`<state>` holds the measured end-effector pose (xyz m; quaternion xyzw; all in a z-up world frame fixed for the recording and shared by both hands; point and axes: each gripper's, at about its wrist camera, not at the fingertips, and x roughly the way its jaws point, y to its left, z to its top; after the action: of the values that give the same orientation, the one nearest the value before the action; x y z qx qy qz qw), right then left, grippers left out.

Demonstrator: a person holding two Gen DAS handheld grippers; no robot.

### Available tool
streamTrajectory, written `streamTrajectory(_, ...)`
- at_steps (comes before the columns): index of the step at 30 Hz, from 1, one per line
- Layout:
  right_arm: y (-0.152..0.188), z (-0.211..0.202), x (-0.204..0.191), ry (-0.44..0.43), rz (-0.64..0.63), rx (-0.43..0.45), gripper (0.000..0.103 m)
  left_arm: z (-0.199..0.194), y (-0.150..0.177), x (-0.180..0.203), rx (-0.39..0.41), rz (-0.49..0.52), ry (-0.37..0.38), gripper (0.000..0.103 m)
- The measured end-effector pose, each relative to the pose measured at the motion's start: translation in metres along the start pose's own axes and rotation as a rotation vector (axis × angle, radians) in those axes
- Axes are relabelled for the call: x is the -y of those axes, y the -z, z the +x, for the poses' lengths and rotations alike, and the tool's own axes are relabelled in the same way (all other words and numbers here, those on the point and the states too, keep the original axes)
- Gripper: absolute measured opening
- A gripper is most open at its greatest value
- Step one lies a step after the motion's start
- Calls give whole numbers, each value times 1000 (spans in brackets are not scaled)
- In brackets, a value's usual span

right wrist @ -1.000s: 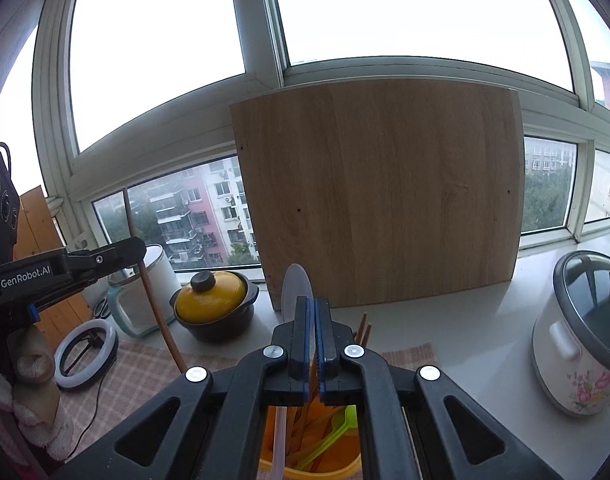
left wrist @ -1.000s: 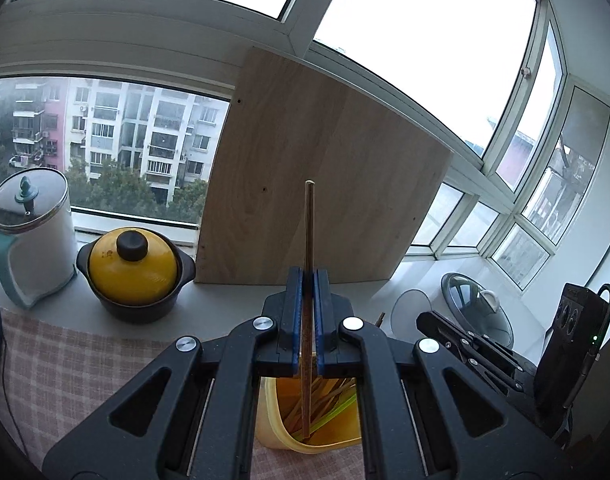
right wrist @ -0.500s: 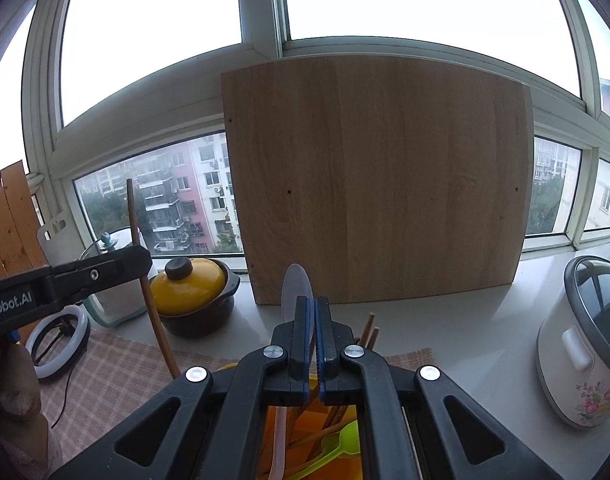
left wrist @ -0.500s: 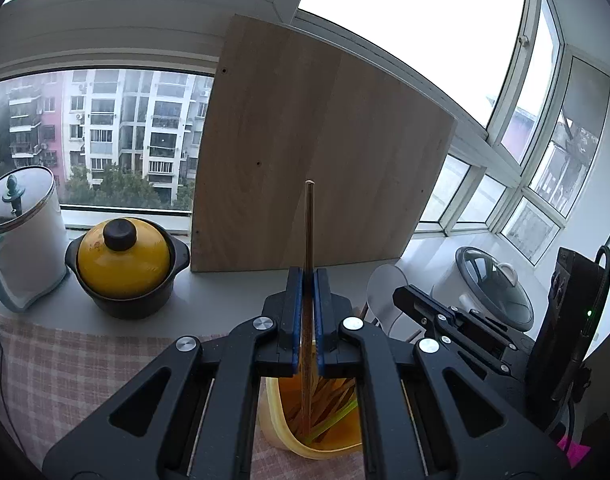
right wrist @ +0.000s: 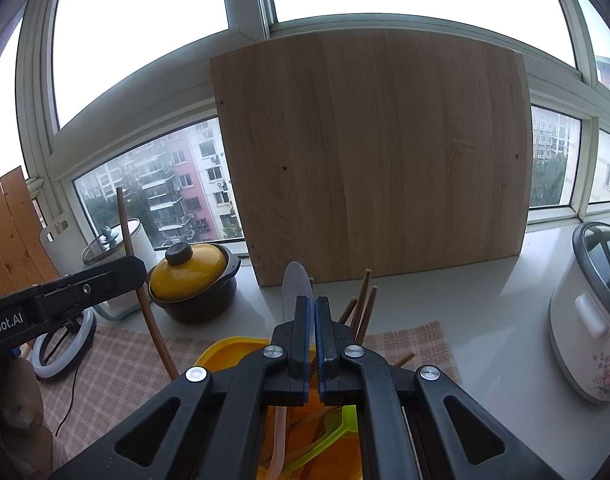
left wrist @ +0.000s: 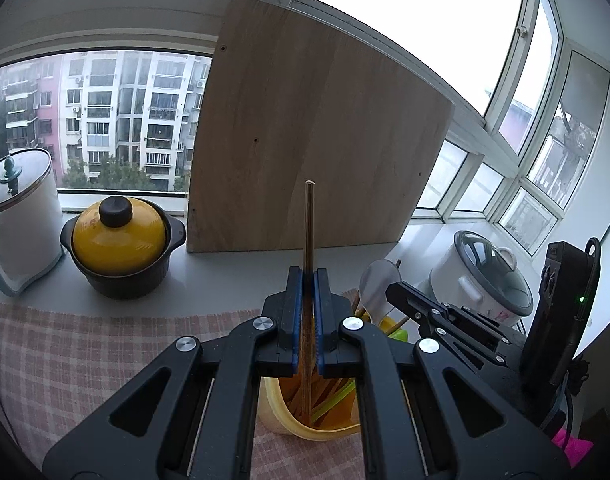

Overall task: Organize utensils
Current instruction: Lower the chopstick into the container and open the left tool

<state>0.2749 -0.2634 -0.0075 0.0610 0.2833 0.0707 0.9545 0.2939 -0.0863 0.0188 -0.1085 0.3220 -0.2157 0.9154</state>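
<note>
One chopstick (left wrist: pixel 308 240) stands nearly upright, clamped in the left gripper (left wrist: pixel 308 280), its lower end already inside the yellow holder (left wrist: pixel 289 424) directly below, while the right gripper (right wrist: pixel 315 308), alongside, pinches a pale spoon (right wrist: pixel 297 280) over that holder.

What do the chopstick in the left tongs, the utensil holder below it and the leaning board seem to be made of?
Chopstick: probably wood or bamboo; brown, matt, with a pale cut end.
Utensil holder: likely plastic; smooth, glossy yellow, slightly translucent rim.
Board: wood or wood-look laminate; pale grain lines, matt face, small drilled holes.
</note>
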Motion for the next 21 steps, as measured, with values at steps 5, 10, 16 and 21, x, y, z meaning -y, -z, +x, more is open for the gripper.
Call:
streamTrajectory(5,4,-3,5,-10,24,-10,0,0,4,-2,-12,-7,-1,3)
streamTrajectory(10,11,-9,5,-35,52,-23,0,-1,9,-1,-27,-12,9,3)
streamTrajectory(16,23,-28,3,-64,74,-22,0,-5,13,-3,-35,-20,10,3)
streamTrajectory(21,35,-42,-1,-84,74,-26,0,-1,15,-4,-58,-26,17,3)
